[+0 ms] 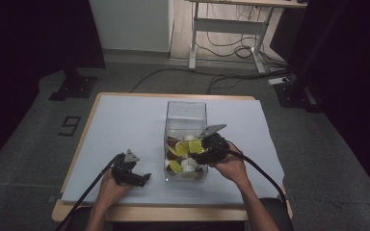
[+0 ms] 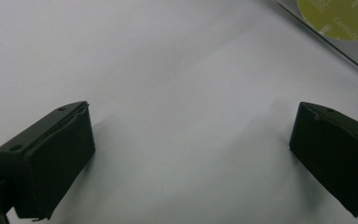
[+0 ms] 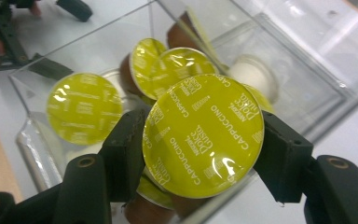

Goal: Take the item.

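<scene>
One coffee capsule (image 3: 203, 135), yellow foil lid reading cappuccino, sits clamped between the jaws of the right gripper (image 3: 200, 154), one pad on each side of its rim. It hangs over the near part of the clear plastic box (image 1: 186, 111), which stands at the middle of the counter (image 1: 125, 120) and reaches toward its front edge. More capsules (image 3: 84, 107) lie heaped in the bottom of the box, yellow lids, brown bodies and a few white ones mixed.

Such a capsule should be light, with a fairly stiff plastic cup and a thin foil lid that dents or punctures easily. The glossy lid and smooth wall look slippery, so the rim, where the pads now bear, seems the safest place to hold; a hard squeeze across the cup could buckle it. The thin box walls are close on both sides, and a knock against them might twist the capsule loose.

The left gripper (image 1: 131, 172) rests on the counter near the front edge, left of the box, its jaws spread wide with nothing between them but bare white surface.
</scene>
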